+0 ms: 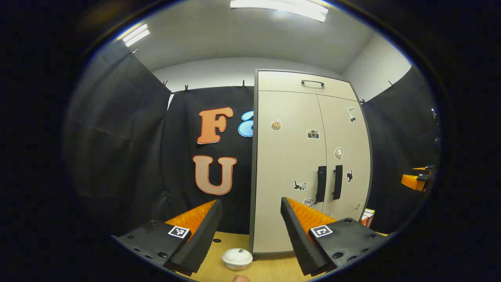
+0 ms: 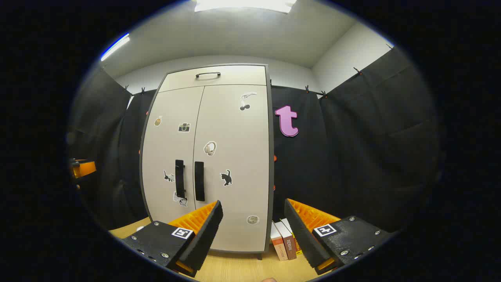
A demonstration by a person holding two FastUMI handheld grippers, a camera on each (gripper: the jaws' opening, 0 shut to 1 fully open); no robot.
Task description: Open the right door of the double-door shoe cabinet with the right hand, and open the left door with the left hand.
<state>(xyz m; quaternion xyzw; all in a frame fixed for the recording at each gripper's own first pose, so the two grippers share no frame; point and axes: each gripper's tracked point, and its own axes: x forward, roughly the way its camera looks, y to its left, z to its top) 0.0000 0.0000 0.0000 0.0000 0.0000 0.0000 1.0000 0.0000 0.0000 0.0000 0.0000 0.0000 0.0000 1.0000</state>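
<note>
We see the tall cream shoe cabinet [image 2: 207, 156] ahead on the wooden floor [image 2: 235, 270], both doors closed. Our left gripper [image 1: 250, 219] and right gripper [image 2: 254, 221] are spread wide, holding nothing.

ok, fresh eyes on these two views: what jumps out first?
The pale double-door shoe cabinet stands upright against the black booth cloth, both doors shut and dotted with stickers, two dark vertical handles side by side at the middle seam. Both grippers hang back from it with fingers spread: the left gripper and the right gripper. A small white bowl sits on the wooden surface left of the cabinet; books stand at its right.
</note>
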